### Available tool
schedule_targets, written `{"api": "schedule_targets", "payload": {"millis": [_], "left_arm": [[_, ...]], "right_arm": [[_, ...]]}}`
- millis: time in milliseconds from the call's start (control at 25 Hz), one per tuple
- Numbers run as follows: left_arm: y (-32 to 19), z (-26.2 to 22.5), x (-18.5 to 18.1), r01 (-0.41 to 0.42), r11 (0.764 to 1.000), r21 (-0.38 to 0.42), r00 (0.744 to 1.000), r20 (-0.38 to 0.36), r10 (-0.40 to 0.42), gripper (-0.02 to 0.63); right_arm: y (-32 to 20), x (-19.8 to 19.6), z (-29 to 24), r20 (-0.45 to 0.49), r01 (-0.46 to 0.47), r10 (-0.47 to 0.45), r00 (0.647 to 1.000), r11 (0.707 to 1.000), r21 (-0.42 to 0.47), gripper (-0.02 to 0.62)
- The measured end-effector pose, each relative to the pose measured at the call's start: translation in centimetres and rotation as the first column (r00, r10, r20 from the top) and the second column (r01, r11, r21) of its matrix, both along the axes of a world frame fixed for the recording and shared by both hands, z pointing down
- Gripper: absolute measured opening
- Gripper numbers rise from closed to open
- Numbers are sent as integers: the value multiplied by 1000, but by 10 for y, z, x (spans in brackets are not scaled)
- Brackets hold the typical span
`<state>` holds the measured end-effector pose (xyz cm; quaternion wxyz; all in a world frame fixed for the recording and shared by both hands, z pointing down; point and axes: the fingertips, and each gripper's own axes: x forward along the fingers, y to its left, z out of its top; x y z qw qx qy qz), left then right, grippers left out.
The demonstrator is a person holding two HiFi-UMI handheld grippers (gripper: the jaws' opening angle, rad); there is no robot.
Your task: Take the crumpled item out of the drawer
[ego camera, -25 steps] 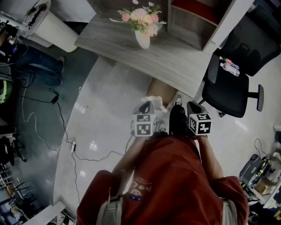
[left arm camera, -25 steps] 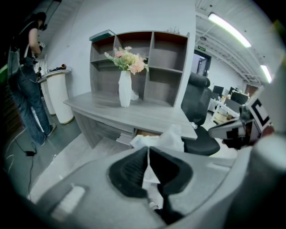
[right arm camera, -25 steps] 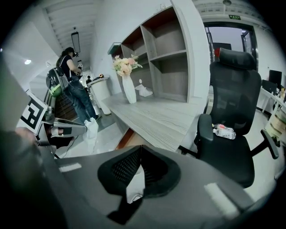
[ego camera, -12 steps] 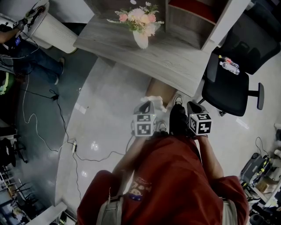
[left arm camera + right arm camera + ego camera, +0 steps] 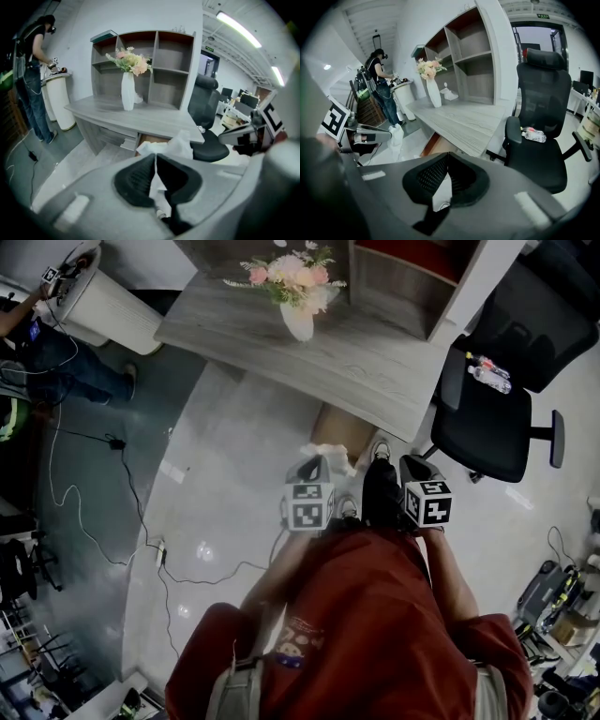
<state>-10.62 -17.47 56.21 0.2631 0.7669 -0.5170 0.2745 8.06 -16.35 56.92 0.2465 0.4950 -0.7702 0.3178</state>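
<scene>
In front of your knees, your left gripper (image 5: 155, 157) has its jaws pinched nearly shut on the crumpled item (image 5: 178, 143), a white wad that looks like paper or tissue, though the view is too soft to be sure. A thin fold of it runs down between the black pads, and the bulk of it puffs out past the jaw tips. From your head view the wad sits in the air above the pale floor (image 5: 234, 484), clear of the open drawer (image 5: 342, 427). That drawer juts out from under the grey wooden desk (image 5: 356, 352), and its brown inside faces up just beyond the wad.

Your right gripper (image 5: 446, 157) hangs beside the left one at about the same height. Its jaws meet at the tips and nothing is between them.

On the desk, a white vase (image 5: 296, 322) of pink and white flowers stands near the shelving unit (image 5: 403, 277). To your right, a black office chair (image 5: 487, 427) holds a plastic bottle (image 5: 489, 374) lying on its seat. At the far left, another person (image 5: 30, 70) stands at a white pedestal (image 5: 108, 306).
</scene>
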Motion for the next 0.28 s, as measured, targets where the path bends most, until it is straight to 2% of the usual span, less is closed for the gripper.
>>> {"api": "schedule_targets", "payload": {"millis": [280], "left_arm": [[-5,-2,-2,-6,1000,1,1000,-1,6,9]], "right_arm": [[-4,-4,-1,4,2,-2,1000,1000,6,3]]}}
